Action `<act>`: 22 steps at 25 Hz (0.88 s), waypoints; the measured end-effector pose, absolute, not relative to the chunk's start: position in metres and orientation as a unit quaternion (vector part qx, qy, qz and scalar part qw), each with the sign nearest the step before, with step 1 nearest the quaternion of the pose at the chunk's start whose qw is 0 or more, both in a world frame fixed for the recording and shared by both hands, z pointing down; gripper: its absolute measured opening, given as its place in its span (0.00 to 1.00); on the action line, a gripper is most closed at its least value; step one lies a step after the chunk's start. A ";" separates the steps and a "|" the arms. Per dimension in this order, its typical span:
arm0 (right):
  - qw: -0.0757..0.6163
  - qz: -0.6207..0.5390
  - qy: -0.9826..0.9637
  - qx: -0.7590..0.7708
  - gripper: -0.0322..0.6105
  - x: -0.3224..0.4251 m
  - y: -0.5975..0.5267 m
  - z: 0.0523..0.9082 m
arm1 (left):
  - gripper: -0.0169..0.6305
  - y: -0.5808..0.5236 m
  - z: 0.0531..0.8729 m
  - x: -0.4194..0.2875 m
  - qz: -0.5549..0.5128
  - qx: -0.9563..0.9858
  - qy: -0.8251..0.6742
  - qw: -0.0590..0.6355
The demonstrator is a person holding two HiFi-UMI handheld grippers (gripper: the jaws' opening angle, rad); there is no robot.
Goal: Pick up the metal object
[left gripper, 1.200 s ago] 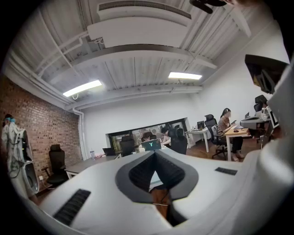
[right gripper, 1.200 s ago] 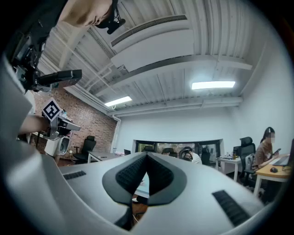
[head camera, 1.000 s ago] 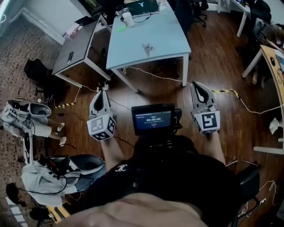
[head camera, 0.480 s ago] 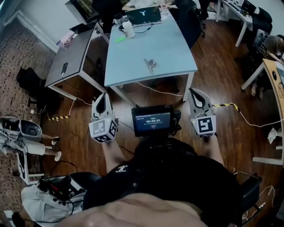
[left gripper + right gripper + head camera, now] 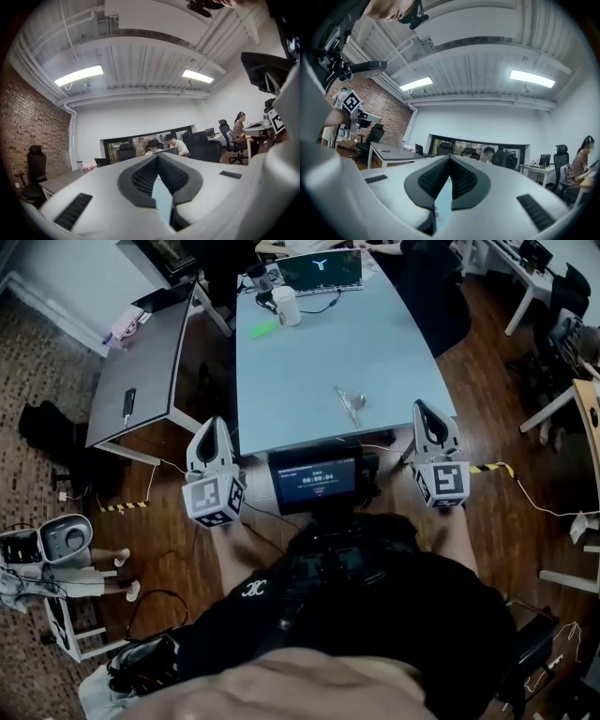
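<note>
A small shiny metal object lies on the light blue table, near its front right corner. My left gripper is held at the table's near left edge, jaws shut and empty. My right gripper hovers at the near right corner, to the right of the metal object and apart from it, also shut with nothing in it. In the left gripper view the left gripper has its tips touching and points across the room. In the right gripper view the right gripper is the same, tips together.
At the table's far end stand a laptop, a white mug and a green item. A grey side table with a phone stands left. A black chair is at the right. Cables cross the wooden floor.
The person has stepped forward: the table has come closer and both grippers, still shut, have gone from over the floor to its near edge.
</note>
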State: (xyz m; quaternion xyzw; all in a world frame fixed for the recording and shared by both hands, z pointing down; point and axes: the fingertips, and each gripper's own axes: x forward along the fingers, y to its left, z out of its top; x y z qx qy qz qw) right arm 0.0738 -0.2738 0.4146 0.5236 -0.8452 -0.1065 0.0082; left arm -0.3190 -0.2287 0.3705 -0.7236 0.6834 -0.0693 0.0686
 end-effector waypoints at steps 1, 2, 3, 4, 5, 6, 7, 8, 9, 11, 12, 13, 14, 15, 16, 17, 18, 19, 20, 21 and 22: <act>0.009 -0.101 -0.843 0.528 0.02 0.068 -0.282 0.415 | 0.03 -0.240 0.369 -0.329 -0.069 -0.724 0.683 0.067; 0.009 -0.096 -0.842 0.531 0.02 0.063 -0.288 0.416 | 0.03 -0.250 0.369 -0.337 -0.069 -0.724 0.683 0.065; 0.010 -0.090 -0.841 0.534 0.02 0.059 -0.294 0.417 | 0.03 -0.260 0.370 -0.343 -0.072 -0.725 0.682 0.063; 0.013 -0.085 -0.840 0.535 0.02 0.056 -0.300 0.420 | 0.03 -0.269 0.372 -0.346 -0.076 -0.726 0.681 0.061; 0.016 -0.081 -0.840 0.536 0.02 0.054 -0.306 0.423 | 0.03 -0.276 0.374 -0.346 -0.081 -0.728 0.679 0.061; 0.020 -0.077 -0.840 0.537 0.02 0.054 -0.312 0.426 | 0.03 -0.282 0.376 -0.345 -0.084 -0.729 0.676 0.060; 0.023 -0.073 -0.840 0.537 0.02 0.053 -0.318 0.429 | 0.03 -0.288 0.378 -0.343 -0.085 -0.732 0.674 0.059; 0.025 -0.070 -0.841 0.536 0.02 0.053 -0.324 0.432 | 0.03 -0.291 0.380 -0.341 -0.086 -0.733 0.672 0.057; 0.026 -0.067 -0.842 0.535 0.02 0.053 -0.329 0.434 | 0.03 -0.294 0.382 -0.340 -0.088 -0.734 0.671 0.055; 0.024 -0.060 -0.844 0.532 0.02 0.051 -0.339 0.437 | 0.03 -0.296 0.385 -0.338 -0.092 -0.733 0.672 0.052; 0.023 -0.055 -0.846 0.530 0.02 0.051 -0.345 0.439 | 0.03 -0.296 0.385 -0.338 -0.093 -0.732 0.673 0.051; 0.022 -0.050 -0.847 0.529 0.02 0.050 -0.352 0.441 | 0.03 -0.297 0.384 -0.337 -0.093 -0.731 0.674 0.051; 0.021 -0.045 -0.849 0.526 0.02 0.048 -0.361 0.442 | 0.03 -0.298 0.382 -0.337 -0.092 -0.730 0.676 0.052; 0.022 -0.043 -0.852 0.521 0.02 0.045 -0.371 0.445 | 0.03 -0.301 0.379 -0.338 -0.092 -0.728 0.677 0.054; 0.025 -0.042 -0.856 0.515 0.02 0.041 -0.382 0.448 | 0.03 -0.306 0.377 -0.338 -0.092 -0.727 0.678 0.057; 0.029 -0.041 -0.860 0.508 0.02 0.037 -0.393 0.453 | 0.03 -0.313 0.375 -0.337 -0.096 -0.725 0.679 0.062; 0.035 -0.035 -0.863 0.502 0.03 0.034 -0.405 0.462 | 0.03 -0.319 0.375 -0.335 -0.103 -0.723 0.679 0.067; 0.042 -0.023 -0.866 0.499 0.03 0.031 -0.414 0.473 | 0.03 -0.323 0.375 -0.332 -0.113 -0.722 0.679 0.074; 0.047 -0.007 -0.866 0.497 0.03 0.031 -0.422 0.487 | 0.03 -0.325 0.375 -0.329 -0.123 -0.720 0.678 0.081; 0.052 0.011 -0.865 0.499 0.06 0.031 -0.429 0.501 | 0.03 -0.326 0.376 -0.326 -0.129 -0.719 0.677 0.086; 0.057 0.030 -0.863 0.501 0.09 0.031 -0.435 0.516 | 0.03 -0.326 0.375 -0.325 -0.131 -0.718 0.678 0.088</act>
